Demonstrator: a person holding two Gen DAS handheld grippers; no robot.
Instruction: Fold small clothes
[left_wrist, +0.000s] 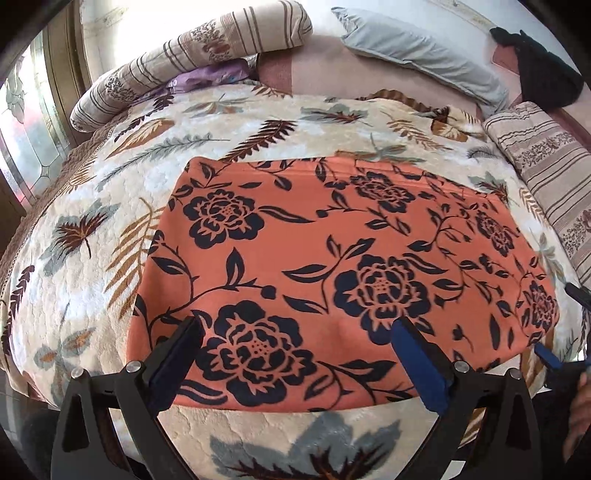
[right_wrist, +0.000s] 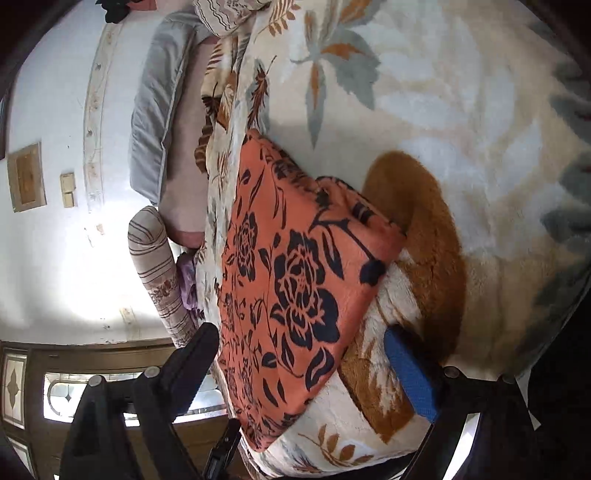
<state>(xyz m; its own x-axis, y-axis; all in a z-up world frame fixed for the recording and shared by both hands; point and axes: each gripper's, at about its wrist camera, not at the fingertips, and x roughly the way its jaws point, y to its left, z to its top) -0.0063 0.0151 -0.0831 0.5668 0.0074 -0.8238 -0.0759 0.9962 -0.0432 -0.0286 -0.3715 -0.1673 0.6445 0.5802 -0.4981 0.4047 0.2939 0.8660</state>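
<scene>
Cloth fills the middle of the left wrist view: an orange garment (left_wrist: 332, 258) printed with dark flowers, spread flat as a broad rectangle on a leaf-patterned blanket (left_wrist: 110, 206) that covers the bed. It looks laid out smooth so its edges can be found and brought together, and judging by its even outline, one fold may already be in it.

The left gripper (left_wrist: 295, 354) hangs over the garment's near edge at six o'clock, jaws wide apart with nothing between them, placed as if to take that hem. Its two fingers straddle a large flower without clearly pressing the fabric.

The right gripper (right_wrist: 299, 362) views the scene rolled sideways, its jaws also spread and empty; the garment's corner (right_wrist: 384, 240) lies at about twelve o'clock from its fingertips, slightly lifted off the blanket. That approach from the side probably suits pinching the corner.

Pillows (left_wrist: 417, 55) sit well apart at twelve o'clock, out of the working area.
</scene>
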